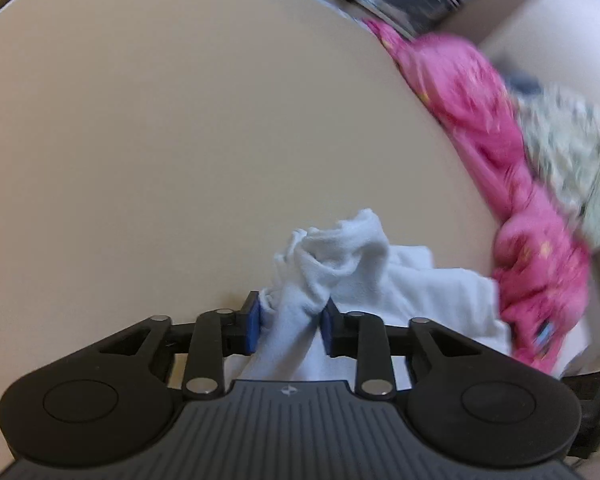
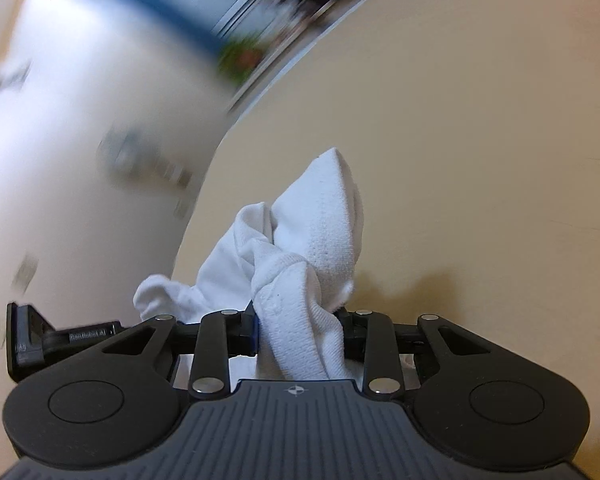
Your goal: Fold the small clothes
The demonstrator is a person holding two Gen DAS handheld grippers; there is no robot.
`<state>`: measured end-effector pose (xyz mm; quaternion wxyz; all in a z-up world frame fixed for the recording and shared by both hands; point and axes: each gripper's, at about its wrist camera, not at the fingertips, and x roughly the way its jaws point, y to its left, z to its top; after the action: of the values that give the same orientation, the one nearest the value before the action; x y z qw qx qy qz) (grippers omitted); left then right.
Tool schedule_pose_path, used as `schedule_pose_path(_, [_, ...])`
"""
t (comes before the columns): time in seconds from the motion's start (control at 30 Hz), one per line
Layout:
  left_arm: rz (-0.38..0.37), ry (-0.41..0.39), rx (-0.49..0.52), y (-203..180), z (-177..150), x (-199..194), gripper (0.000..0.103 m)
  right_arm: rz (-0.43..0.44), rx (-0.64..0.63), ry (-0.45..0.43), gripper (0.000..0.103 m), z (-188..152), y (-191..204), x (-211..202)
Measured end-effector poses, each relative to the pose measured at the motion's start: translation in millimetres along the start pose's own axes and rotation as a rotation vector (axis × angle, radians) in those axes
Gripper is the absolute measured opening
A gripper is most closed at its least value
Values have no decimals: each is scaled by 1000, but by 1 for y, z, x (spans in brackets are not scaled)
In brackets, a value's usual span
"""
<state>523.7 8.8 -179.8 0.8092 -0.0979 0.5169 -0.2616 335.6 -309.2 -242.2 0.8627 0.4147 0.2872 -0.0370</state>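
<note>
Gripping a bunched white garment in the left hand-held gripper, blue pads clamped on a fold of it, the rest trailing right over the beige surface toward a pink garment and a pale patterned one at the right edge. Pinching another bunch of the same white cloth in the right hand-held gripper, closed on it just above the surface. Probably carrying it to open space for spreading. Worth drawing both grips apart evenly, keeping tension light, lowering flat before releasing, avoiding dragging the pink pile along.
</note>
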Motion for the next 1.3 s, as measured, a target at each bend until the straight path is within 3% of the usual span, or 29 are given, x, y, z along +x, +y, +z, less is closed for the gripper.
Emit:
schedule_pose_path(0.03, [73, 18, 23, -5, 10, 17, 40, -58, 18, 23, 40, 1, -10, 16])
schedule_pose_path(0.07, [213, 54, 40, -5, 18, 44, 39, -124, 39, 47, 45, 6, -24, 32])
schedule_pose_path(0.1, [329, 104, -1, 2, 25, 62, 37, -196, 60, 49, 49, 11, -38, 41])
schedule_pose_path(0.13, [382, 153, -71, 14, 27, 73, 33, -192, 89, 17, 50, 18, -50, 41])
schedule_pose_path(0.17, [357, 161, -135, 26, 27, 74, 30, -189, 80, -22, 50, 23, -52, 36])
schedule_pose_path(0.23, [249, 75, -190, 35, 24, 54, 31, -172, -9, -89, 51, 33, -48, 25])
schedule_pose_path(0.3, [162, 0, -173, 33, 24, 38, 46, -123, -44, -47, 51, 40, -47, 28])
schedule_pose_path(0.37, [51, -23, -172, 31, 28, 34, 73, -73, 24, 48, 53, 47, -58, 35])
schedule_pose_path(0.47, [-11, -27, -143, 14, 35, 43, 76, -70, 37, 65, 64, 47, -61, 41])
schedule_pose_path(0.5, [-9, -27, -103, 3, 35, 48, 76, -71, 20, 55, 62, 47, -60, 43])
schedule_pose_path(0.53, [3, -28, -63, -2, 38, 45, 67, -67, -4, 50, 57, 48, -59, 46])
schedule_pose_path(0.57, [23, -28, -20, -15, 43, 57, 30, -66, -33, 45, 36, 47, -51, 52])
schedule_pose_path(0.6, [44, -11, 14, -24, 45, 65, 9, -68, -78, 44, 10, 50, -47, 57])
schedule_pose_path(0.63, [59, 7, 16, -29, 47, 74, 0, -89, -128, 42, 2, 56, -42, 60])
schedule_pose_path(0.77, [71, -15, -40, -29, 47, 75, 0, -157, -207, 66, 2, 71, -30, 71])
schedule_pose_path(0.83, [70, -64, -87, -27, 57, 75, 0, -191, -233, 76, 2, 73, -27, 74])
schedule_pose_path(0.93, [199, -96, -144, -6, 75, 65, 1, -191, -231, 82, 2, 74, -35, 71])
schedule_pose_path(0.97, [226, -83, -143, -1, 74, 61, 10, -179, -190, 77, 6, 78, -39, 67])
schedule_pose_path(1.0, [233, -61, -129, 3, 68, 60, 18, -169, -122, 83, 18, 82, -44, 64])
schedule_pose_path(1.03, [225, -39, -126, 7, 58, 57, 44, -148, -41, 85, 29, 85, -49, 58])
schedule_pose_path(1.07, [213, -29, -122, 10, 44, 50, 74, -125, 27, 79, 66, 83, -53, 50])
schedule_pose_path(1.1, [205, -21, -115, 12, 23, 43, 88, -105, 89, 63, 91, 80, -61, 35])
schedule_pose_path(1.13, [204, -23, -122, 14, 7, 36, 97, -98, 117, 58, 92, 75, -68, 20])
schedule_pose_path(1.23, [147, 43, -152, 16, -43, 31, 97, -100, 129, 153, 92, 46, -79, -12])
schedule_pose_path(1.3, [165, 90, -164, 14, -67, 37, 97, -79, 133, 207, 92, 20, -84, -31])
